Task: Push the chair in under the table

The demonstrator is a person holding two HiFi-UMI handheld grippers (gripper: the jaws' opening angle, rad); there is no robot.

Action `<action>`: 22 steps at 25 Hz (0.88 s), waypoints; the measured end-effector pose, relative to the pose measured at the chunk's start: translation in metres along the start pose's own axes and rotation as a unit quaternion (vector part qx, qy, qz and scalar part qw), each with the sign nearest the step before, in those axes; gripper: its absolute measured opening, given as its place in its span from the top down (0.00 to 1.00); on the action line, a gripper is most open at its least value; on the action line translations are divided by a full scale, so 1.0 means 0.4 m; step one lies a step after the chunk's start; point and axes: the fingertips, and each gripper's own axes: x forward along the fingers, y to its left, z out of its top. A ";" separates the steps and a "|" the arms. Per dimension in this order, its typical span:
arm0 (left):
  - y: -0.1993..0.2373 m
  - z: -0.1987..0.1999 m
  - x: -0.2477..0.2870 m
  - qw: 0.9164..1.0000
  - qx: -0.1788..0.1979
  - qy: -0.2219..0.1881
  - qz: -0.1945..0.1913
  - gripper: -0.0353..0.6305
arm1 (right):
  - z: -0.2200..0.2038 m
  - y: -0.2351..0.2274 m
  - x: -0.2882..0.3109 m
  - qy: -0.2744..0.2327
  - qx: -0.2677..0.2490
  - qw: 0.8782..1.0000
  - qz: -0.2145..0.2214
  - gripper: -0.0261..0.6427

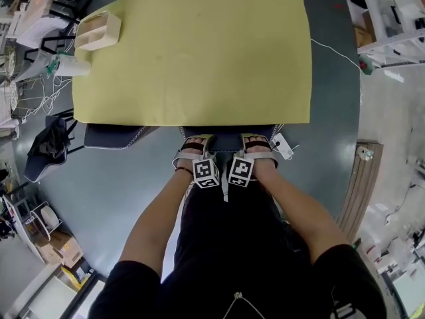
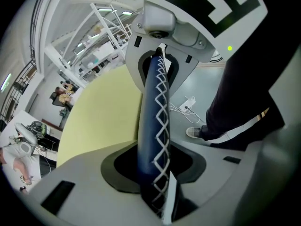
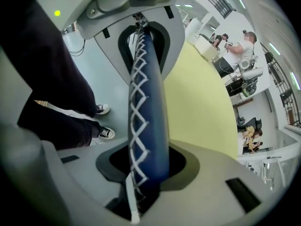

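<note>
L gripper (image 1: 194, 149) & R gripper (image 1: 257, 145) fingers clamped on chair back (image 1: 226, 137), at table (image 1: 199, 58) edge, 2nd chair (image 1: 109, 137) beside, power strip (image 1: 282, 146) prob. on floor (image 1: 119, 198)

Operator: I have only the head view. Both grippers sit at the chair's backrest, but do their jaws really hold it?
Observer: Yes. Each gripper's own view shows it: the left gripper and the right gripper both have their jaws pressed on the blue backrest.
Operator: Good. Is anyone beyond the table?
Observer: Yes, the right gripper view shows a person in a white shirt standing past the yellow table.
</note>
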 end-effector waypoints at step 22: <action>-0.036 -0.005 -0.175 0.969 -0.026 0.086 -0.232 0.74 | 0.017 0.023 -0.190 0.008 0.066 0.970 0.233 0.76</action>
